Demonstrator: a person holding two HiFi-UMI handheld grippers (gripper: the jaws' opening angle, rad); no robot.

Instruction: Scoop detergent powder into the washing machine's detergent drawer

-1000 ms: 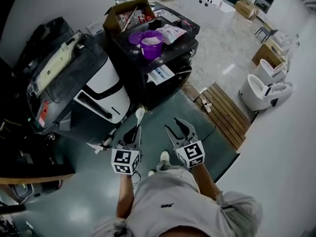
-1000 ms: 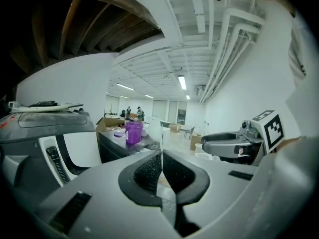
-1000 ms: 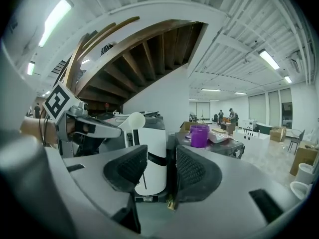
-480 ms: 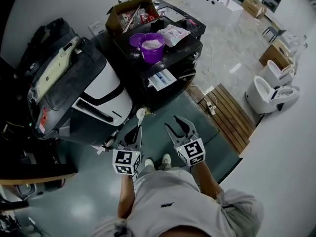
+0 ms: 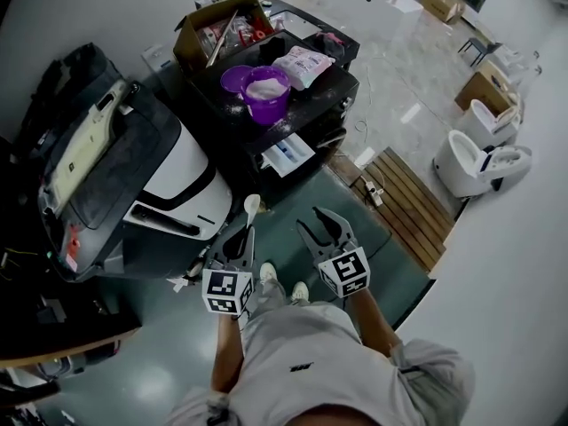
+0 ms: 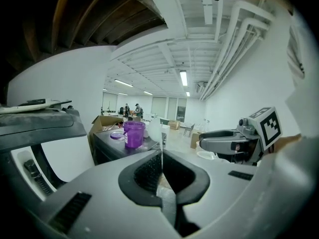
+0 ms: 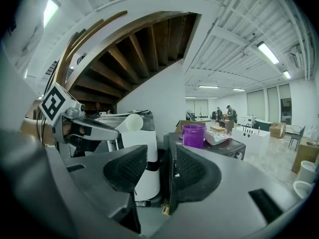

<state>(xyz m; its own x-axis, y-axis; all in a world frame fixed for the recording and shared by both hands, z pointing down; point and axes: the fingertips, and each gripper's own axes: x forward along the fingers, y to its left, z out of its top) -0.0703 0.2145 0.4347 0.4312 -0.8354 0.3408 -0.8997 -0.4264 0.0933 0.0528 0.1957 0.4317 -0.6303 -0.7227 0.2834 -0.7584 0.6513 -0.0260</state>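
Note:
My left gripper (image 5: pixel 245 232) is shut on the thin handle of a white spoon (image 5: pixel 252 205), whose bowl points toward the washing machine (image 5: pixel 182 162). In the left gripper view the spoon (image 6: pixel 155 129) stands edge-on between the closed jaws (image 6: pixel 161 156). A purple tub of white powder (image 5: pixel 266 91) stands on the black cart (image 5: pixel 302 118), well ahead of both grippers. The right gripper (image 5: pixel 315 222) hovers open and empty beside the left one. In the right gripper view (image 7: pixel 158 158) the purple tub (image 7: pixel 193 135) and the spoon (image 7: pixel 133 122) show beyond the jaws.
A purple lid (image 5: pixel 234 80) and a powder bag (image 5: pixel 303 63) lie by the tub. A cardboard box (image 5: pixel 211 27) sits behind them. The washer's lid is up, showing a cream panel (image 5: pixel 82 140). Wooden slats (image 5: pixel 404 202) and white toilets (image 5: pixel 470 162) stand to the right.
Both grippers keep the same pose and spacing. The head view has shifted slightly, and the person's feet have stepped forward beneath the grippers.

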